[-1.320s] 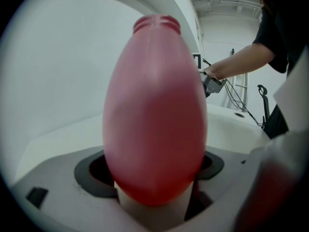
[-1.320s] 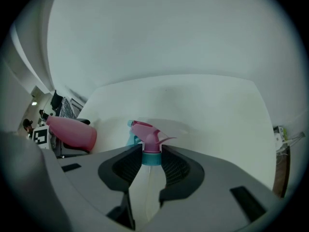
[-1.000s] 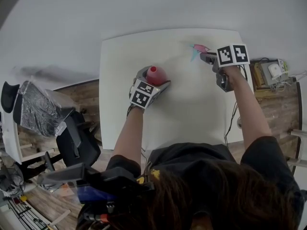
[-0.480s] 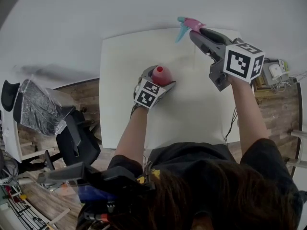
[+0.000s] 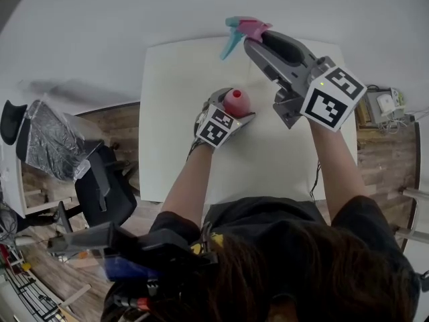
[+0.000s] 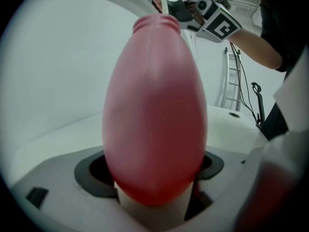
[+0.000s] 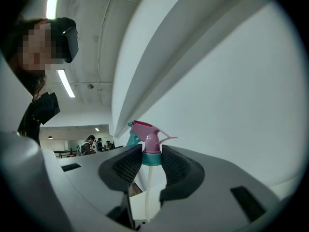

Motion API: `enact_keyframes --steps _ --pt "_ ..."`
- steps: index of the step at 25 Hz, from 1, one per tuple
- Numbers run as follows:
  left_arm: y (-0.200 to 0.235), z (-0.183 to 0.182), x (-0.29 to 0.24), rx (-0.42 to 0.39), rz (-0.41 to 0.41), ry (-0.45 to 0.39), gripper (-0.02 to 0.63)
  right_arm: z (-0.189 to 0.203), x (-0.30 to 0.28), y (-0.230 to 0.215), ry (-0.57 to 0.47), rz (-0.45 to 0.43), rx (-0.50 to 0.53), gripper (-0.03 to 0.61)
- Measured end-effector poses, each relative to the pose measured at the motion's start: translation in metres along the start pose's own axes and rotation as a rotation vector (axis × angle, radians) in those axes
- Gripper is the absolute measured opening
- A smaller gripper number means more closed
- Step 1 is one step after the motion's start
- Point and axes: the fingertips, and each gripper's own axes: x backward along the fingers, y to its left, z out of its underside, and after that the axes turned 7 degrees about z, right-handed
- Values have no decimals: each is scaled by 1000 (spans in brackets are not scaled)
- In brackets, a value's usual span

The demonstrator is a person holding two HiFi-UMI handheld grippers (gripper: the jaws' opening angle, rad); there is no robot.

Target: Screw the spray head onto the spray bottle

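We find the task at an early stage, with the two parts held but not yet joined. The left gripper [image 5: 226,113] has its jaws spread wide and closed on the belly of the red bottle [image 6: 154,115], which it holds over the middle of the white table [image 5: 174,113]. We cannot tell whether the bottle's base rests on the tabletop. The bottle's threaded neck is bare and open. The right gripper [image 7: 152,161] has its jaws partly closed, clamped on the teal collar of the pink spray head [image 7: 149,134], with the dip tube [image 7: 147,192] trailing back between the jaws. The head is held raised near the table's far edge, apart from the bottle. In our judgement, what remains is bringing the head over the neck, feeding the tube in, seating the collar and screwing it tight.
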Motion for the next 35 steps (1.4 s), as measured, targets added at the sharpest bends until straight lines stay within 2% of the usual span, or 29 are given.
enact_keyframes --steps 5,11,22,35 --pt "2 1 2 -2 8 -9 436 15 -12 18 -28 -53 19 127" --pt "2 3 3 2 12 -5 436 56 -13 18 7 -64 88 127" --pt "-2 0 -1 -3 7 -9 436 126 -5 4 107 -19 142 127" --pt "-5 0 1 -7 6 -16 436 163 2 8 155 -1 166 127"
